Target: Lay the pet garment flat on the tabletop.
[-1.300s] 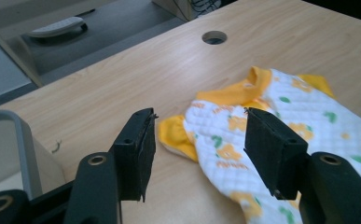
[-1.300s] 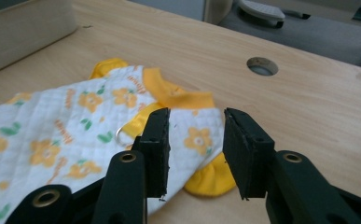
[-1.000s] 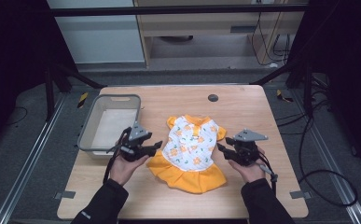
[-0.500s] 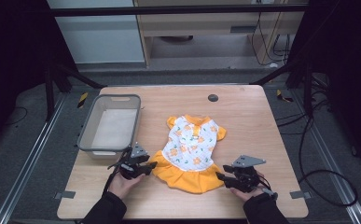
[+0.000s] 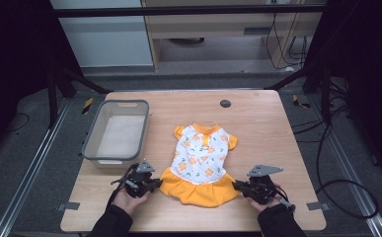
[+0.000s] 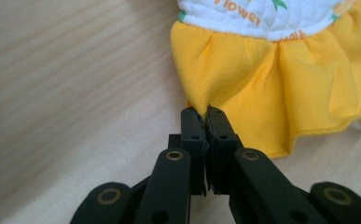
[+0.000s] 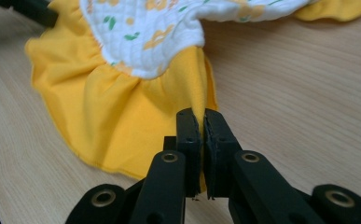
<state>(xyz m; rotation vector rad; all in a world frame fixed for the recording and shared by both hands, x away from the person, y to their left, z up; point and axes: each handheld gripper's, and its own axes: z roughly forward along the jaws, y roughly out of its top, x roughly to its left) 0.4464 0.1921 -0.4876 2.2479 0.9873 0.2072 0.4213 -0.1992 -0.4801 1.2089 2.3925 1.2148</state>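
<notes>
That little dress (image 5: 202,165) lies flat mid-bench, just right of the grey bin (image 5: 115,132). Looks light and floppy, so the skirt's corners seem the spots to hold: left gripper (image 6: 205,116) and right gripper (image 7: 201,119) each have jaws pinched on its yellow hem.

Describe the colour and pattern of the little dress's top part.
The quilted white bodice has orange flowers and green leaves; the right gripper view shows it best.

wooden table (image 5: 267,128) carries a dress (image 5: 201,163) and grey bin (image 5: 115,133).
</notes>
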